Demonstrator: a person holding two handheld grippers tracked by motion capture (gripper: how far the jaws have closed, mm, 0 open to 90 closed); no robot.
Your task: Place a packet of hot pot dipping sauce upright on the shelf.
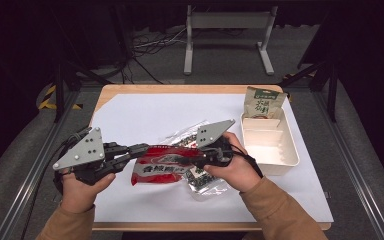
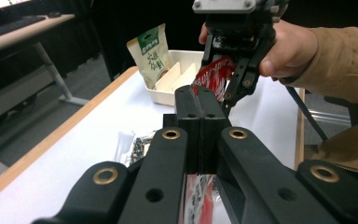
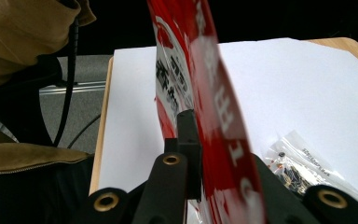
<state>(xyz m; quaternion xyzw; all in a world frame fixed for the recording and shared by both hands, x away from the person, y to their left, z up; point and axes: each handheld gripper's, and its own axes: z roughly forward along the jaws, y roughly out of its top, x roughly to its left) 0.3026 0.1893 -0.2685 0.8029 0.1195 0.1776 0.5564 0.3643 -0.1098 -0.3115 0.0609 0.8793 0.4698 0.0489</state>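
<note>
- Red snack packet (image 1: 165, 165) held up off the white sheet (image 1: 145, 112), stretched between the 2 grippers, near the table's front middle.
- Left gripper (image 1: 142, 148): jaws fully together, clamped on the packet's left end; in the left gripper view the 2 black jaws meet flat and the red packet (image 2: 200, 191) shows just under them.
- Right gripper (image 1: 202, 162): jaws pinched on the packet's right end; in the right gripper view the red film (image 3: 205, 93) stands on edge between the jaws, rising up the middle of the frame.
- Left gripper view also catches the right gripper (image 2: 235, 91) farther off, red packet edge (image 2: 214, 72) in its jaws.
- Clear packet with dark bits (image 1: 202, 180) lies flat on the white sheet, under and just beside the right hand (image 1: 235, 170).
- White 2-part tray (image 1: 290, 155) sits at the table's right, apart from the red packet.
- Green-and-tan pouch (image 1: 262, 102) leans upright at the tray's far end.
- Left hand (image 1: 82, 187) grips its gripper at the sheet's left edge.
- Wooden table (image 1: 180, 89) edge shows around the sheet.
</note>
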